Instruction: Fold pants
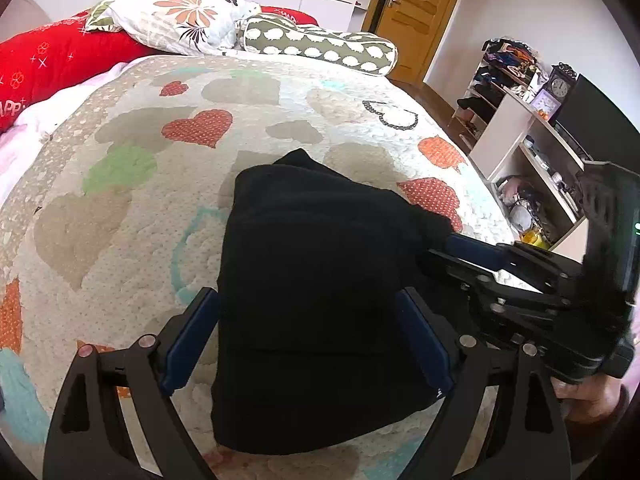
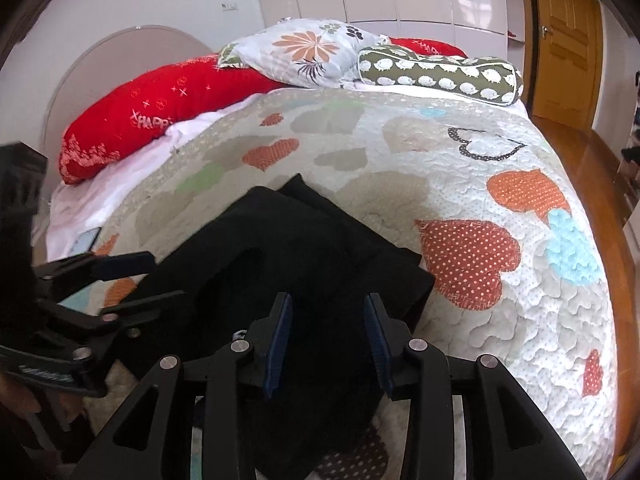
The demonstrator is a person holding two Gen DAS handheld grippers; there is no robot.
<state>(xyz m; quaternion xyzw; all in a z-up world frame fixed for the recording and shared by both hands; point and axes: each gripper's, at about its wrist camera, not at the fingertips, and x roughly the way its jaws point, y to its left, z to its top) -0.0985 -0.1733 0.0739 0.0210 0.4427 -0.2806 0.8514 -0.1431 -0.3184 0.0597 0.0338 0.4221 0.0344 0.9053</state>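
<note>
Black fleecy pants (image 1: 316,300) sit folded into a chunky, thick rectangle right between the wide-spread jaws of the left gripper (image 1: 312,336), blue pads clear of the cloth on both sides. Over on its right edge the right gripper (image 2: 328,340) hovers with jaws partly apart, dark fabric under the gap, pads not pinching it. Everything's lying on the quilted bedspread with coloured hearts (image 2: 500,320), pillows well beyond the tips
</note>
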